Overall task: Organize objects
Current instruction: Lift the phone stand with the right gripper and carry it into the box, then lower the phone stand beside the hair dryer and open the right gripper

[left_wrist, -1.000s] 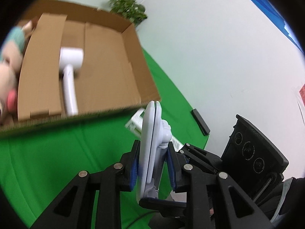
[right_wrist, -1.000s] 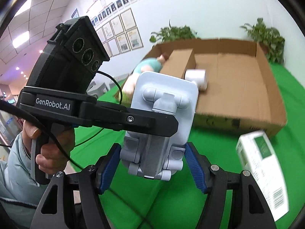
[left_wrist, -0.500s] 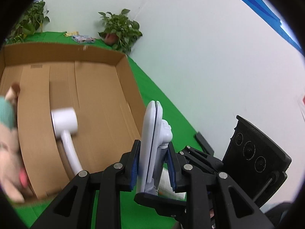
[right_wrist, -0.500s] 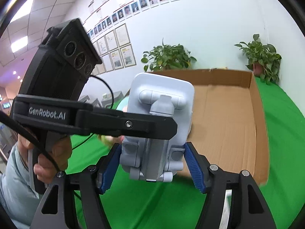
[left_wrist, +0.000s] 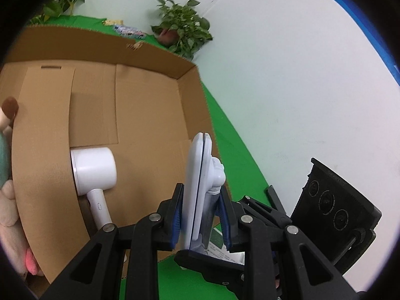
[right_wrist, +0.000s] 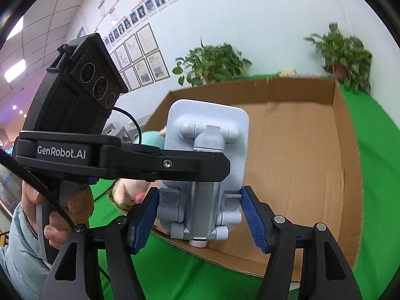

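Note:
My left gripper (left_wrist: 200, 222) is shut on a light grey phone-holder stand (left_wrist: 200, 175), held upright and edge-on above the near right corner of an open cardboard box (left_wrist: 140, 115). In the right wrist view the stand (right_wrist: 207, 155) shows its back. My right gripper (right_wrist: 200, 222) is around the stand's lower part; its blue pads (right_wrist: 253, 222) stand a little off its sides. The left gripper (right_wrist: 75, 150) crosses in front. A white hair dryer (left_wrist: 93, 172) and a plush toy (left_wrist: 7, 200) lie in the box.
The box (right_wrist: 300, 165) sits on a green cloth (left_wrist: 232, 145). A white-and-green carton (left_wrist: 220, 247) lies on the cloth below the left gripper. Potted plants (left_wrist: 182, 27) stand at the back by the white wall. A black strip (left_wrist: 275, 195) lies at the cloth's right edge.
Both grippers have moved with the stand toward and over the box. The box fills more of both views, and the white-and-green carton has dropped out of the right wrist view.

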Tool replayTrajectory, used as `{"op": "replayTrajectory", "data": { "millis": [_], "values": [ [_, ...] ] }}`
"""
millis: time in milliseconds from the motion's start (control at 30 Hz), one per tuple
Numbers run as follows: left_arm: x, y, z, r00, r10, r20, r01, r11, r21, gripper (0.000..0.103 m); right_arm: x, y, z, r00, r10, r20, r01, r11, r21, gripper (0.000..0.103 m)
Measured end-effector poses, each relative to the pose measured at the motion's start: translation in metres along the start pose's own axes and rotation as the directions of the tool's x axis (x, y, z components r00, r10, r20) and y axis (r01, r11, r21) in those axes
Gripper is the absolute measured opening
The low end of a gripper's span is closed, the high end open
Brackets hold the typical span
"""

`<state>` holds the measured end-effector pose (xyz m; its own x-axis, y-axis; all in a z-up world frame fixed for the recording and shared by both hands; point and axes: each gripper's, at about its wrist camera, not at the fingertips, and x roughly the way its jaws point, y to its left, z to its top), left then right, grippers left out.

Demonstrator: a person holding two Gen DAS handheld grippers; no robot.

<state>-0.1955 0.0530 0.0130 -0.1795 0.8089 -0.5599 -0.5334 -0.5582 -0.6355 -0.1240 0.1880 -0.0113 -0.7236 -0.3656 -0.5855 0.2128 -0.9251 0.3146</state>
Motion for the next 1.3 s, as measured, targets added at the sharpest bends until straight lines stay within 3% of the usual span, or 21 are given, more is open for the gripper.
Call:
{"op": "replayTrajectory", "data": {
  "millis": [500,767,967,1200,1300],
  "values": [
    [0.058,0.032,-0.015,0.986,0.114,-0.122,-0.121,0.992,-0.044,0.025,0.072,-0.054,-0.031,0.993,0.027,-0.113,-0.011,0.989,0.145,0.062],
    [0.079,0.044,-0.024,0.965,0.192,-0.180,-0.203,0.978,-0.042,0.028,0.085,-0.052,-0.055,0.984,0.001,-0.179,0.028,0.987,0.156,0.062],
    [0.073,0.041,-0.025,0.962,0.216,-0.169,-0.224,0.974,-0.030,0.028,0.082,-0.050,-0.059,0.978,-0.055,-0.203,0.084,0.987,0.139,0.062],
    [0.040,0.038,-0.026,0.963,0.252,-0.094,-0.253,0.967,-0.005,0.027,0.091,-0.047,-0.061,0.957,-0.147,-0.251,0.177,0.979,0.101,0.063],
    [0.022,0.037,-0.032,0.965,0.255,-0.063,-0.256,0.967,-0.003,0.027,0.093,-0.045,-0.062,0.955,-0.139,-0.261,0.170,0.980,0.100,0.063]
  ]
}}
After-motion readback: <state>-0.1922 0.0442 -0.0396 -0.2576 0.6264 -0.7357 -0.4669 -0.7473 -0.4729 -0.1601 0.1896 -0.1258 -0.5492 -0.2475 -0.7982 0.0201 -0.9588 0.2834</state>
